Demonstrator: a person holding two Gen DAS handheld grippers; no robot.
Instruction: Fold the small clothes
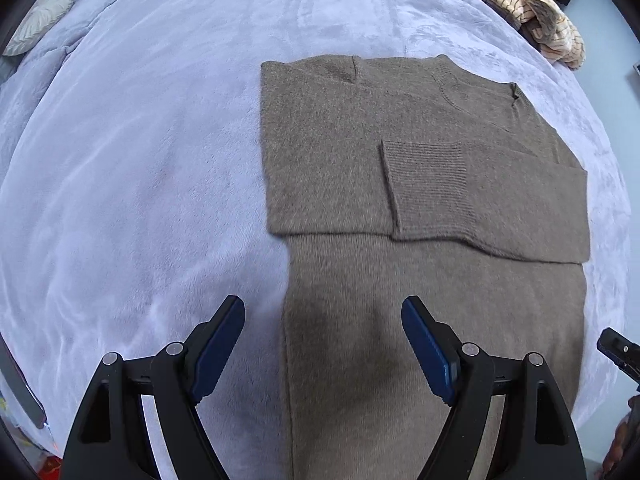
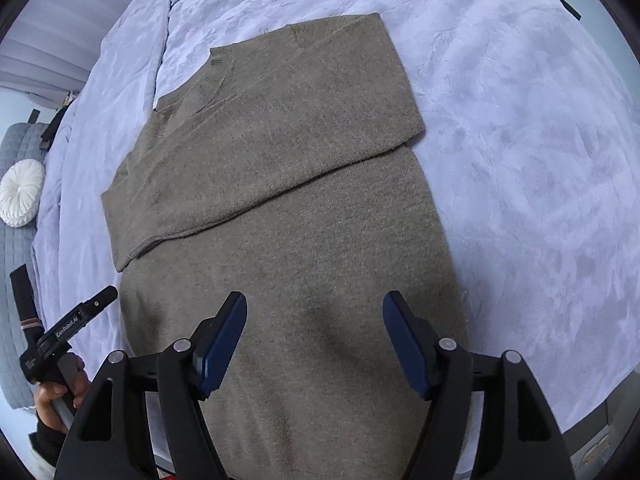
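My brown knit sweater (image 1: 420, 208) lies flat on the bed, both sleeves folded across its chest, collar far.

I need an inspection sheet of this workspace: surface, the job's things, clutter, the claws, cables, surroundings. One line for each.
Surface: pale lilac plush blanket covers the bed, lightly creased.
Job's things: brown knit sweater lies flat, both sleeves folded across the chest, one ribbed cuff on top; lower body not yet folded.
Clutter: heap of striped and dark clothes at the far corner.
Claws: left claw open above the sweater's edge, empty; right claw open over the sweater's lower part, empty.
Cables: nothing seen.
Surroundings: round white cushion on a grey quilted seat beside the bed.
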